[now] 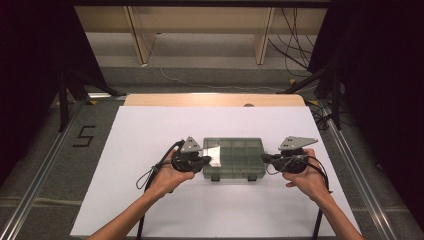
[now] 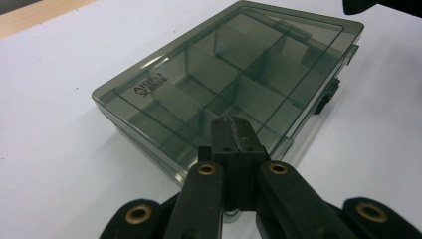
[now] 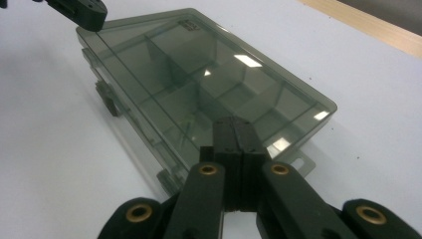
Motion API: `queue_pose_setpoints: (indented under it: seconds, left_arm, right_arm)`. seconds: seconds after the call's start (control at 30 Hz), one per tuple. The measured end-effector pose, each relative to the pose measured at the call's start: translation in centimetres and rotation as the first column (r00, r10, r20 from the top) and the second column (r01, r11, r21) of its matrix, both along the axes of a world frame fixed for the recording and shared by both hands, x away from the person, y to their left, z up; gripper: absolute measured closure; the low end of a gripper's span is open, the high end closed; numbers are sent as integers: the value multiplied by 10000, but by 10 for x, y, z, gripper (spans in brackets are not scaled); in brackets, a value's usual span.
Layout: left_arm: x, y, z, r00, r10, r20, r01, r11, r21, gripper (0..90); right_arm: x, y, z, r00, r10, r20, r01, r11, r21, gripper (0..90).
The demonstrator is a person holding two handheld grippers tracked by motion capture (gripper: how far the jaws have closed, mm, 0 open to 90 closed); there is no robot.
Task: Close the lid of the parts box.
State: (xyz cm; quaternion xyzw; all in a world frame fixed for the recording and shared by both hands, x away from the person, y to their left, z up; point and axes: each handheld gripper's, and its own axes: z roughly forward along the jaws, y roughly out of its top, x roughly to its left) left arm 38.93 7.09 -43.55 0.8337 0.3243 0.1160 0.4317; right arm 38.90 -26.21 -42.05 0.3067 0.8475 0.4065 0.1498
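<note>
- Black jaws are seen pressed together, with no gap between them, in both gripper views; nothing is pinched by either pair.
- In the high view, the left gripper (image 1: pixel 204 161) is held in the left hand (image 1: pixel 169 179) at the left short end of the box (image 1: pixel 233 159), with its tip at or over that edge.
- In the left gripper view, the closed tip of the left gripper (image 2: pixel 232 133) is seen above the near end of the box (image 2: pixel 234 74); whether the lid is touched cannot be told.
- The right gripper (image 1: pixel 266 158) is held in the right hand (image 1: pixel 308 179) at the right short end of the box, its tip at the edge.
- In the right gripper view, the closed tip of the right gripper (image 3: pixel 234 130) is seen over the near end of the box (image 3: pixel 199 84), and contact cannot be told there either.
- Smoky grey clear plastic is what the box is made of; it lies flat with its lid shut, and inner dividers are seen through the lid.
- Two dark latches (image 1: pixel 215 177) are seen on the long side nearest the person.
- The box is placed on a white board (image 1: pixel 150 200), roughly at its middle, between the two grippers.
- A strip of wooden table (image 1: pixel 215 99) is seen past the far edge of the board.
- Farther off, cables (image 1: pixel 295 45) are seen lying on the floor.
</note>
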Motion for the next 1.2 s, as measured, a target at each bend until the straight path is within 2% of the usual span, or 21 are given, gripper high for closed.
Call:
queue_pose_setpoints:
  seconds: [0.23, 0.27, 0.33, 0.4, 0.47, 0.67, 0.7, 0.87, 1.0, 1.07, 1.1, 1.13, 1.2]
  left_arm:
    - [0, -1, -6, 9999, -119, -20, 119, 9996, 255, 894]
    - [0, -2, -8, 9999, -70, -153, 72, 9999, 127, 894]
    - [1, -2, -10, 9997, -102, -206, 105, 9998, 151, 894]
    - [1, -2, -11, 9998, -167, -146, 172, 9994, 309, 894]
    - [1, -2, -13, 9996, -103, -276, 110, 9996, 254, 895]
    - [1, -3, -14, 9997, -154, -205, 161, 9993, 344, 894]
    - [0, -3, -14, 9998, -142, -172, 147, 9993, 341, 895]
    - [0, -3, -14, 9997, -132, -190, 138, 9993, 348, 895]
    - [1, -4, -15, 9997, -105, -239, 110, 9996, 242, 895]
    - [0, -4, -15, 9997, -135, -222, 144, 9991, 396, 895]
    - [0, -5, -17, 9993, -87, -367, 99, 9994, 342, 895]
    - [0, -5, -17, 9996, -160, -239, 172, 9986, 499, 895]
    - [0, -5, -17, 9996, -159, -238, 171, 9985, 526, 894]
  right_arm:
    - [4, -1, -10, 9996, 66, -283, -74, 9996, -289, 900]
    - [4, -1, -12, 9992, 53, -402, -64, 9996, -286, 900]
    - [6, -2, -14, 9986, 101, -528, -111, 9998, -181, 900]
    - [6, -3, -16, 9979, 38, -649, -61, 9994, -342, 900]
    - [7, -3, -18, 9974, 79, -717, -107, 9992, -380, 900]
    - [8, -3, -20, 9979, 107, -645, -128, 9994, -319, 900]
    - [8, -3, -19, 9969, 9, -781, -26, 9998, -216, 900]
    - [8, -3, -20, 9970, 3, -780, -18, 9998, -197, 900]
    - [8, -3, -20, 9968, 4, -801, -19, 9998, -180, 900]
    - [8, -3, -20, 9965, 21, -835, -41, 9997, -243, 900]
    - [8, -3, -21, 9963, 101, -857, -128, 9994, -319, 900]
    - [8, -3, -22, 9958, 62, -914, -92, 9994, -333, 900]
    - [8, -2, -23, 9955, 112, -942, -152, 9990, -421, 900]
